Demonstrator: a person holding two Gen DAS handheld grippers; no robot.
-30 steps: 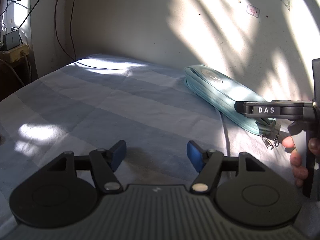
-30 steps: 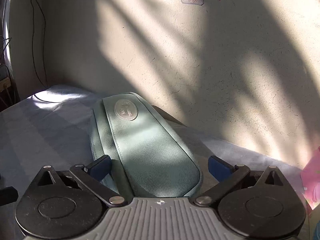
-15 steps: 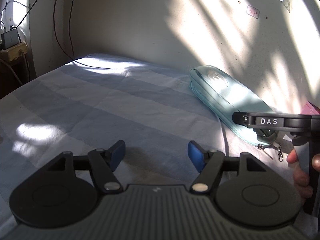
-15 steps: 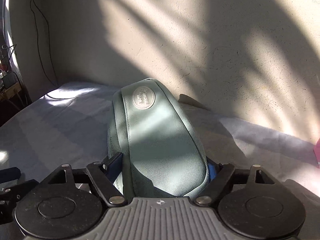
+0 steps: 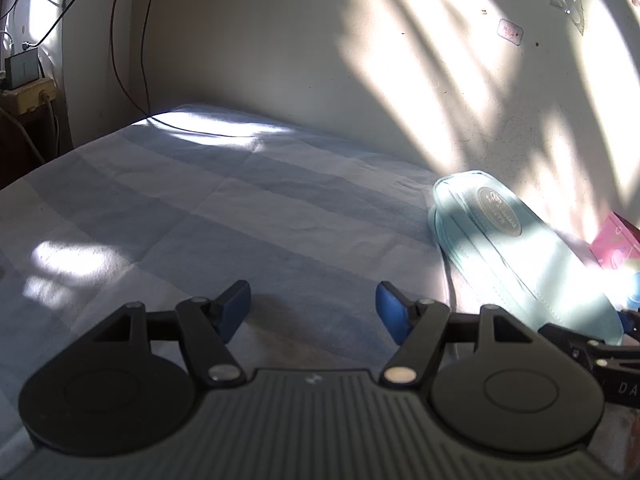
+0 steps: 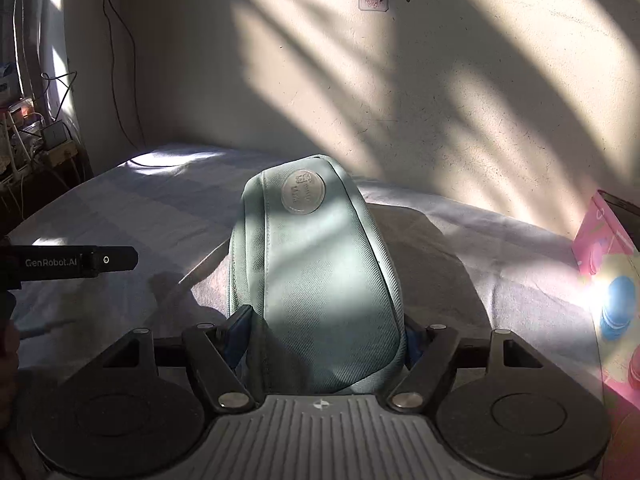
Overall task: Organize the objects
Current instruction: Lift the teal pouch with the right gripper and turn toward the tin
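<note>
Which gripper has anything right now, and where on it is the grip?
The right gripper grips the mint-green pouch across its near end, one finger on each side. The left gripper is open and holds nothing.

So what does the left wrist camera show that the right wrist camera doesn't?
Only the left wrist view shows the left gripper, open over bare bedsheet, holding nothing. Only the right wrist view shows the right gripper shut on the near end of the pouch, and the blue circles printed on the pink box. Both show the green pouch by the sunlit wall, the sheet and the pink box.
</note>
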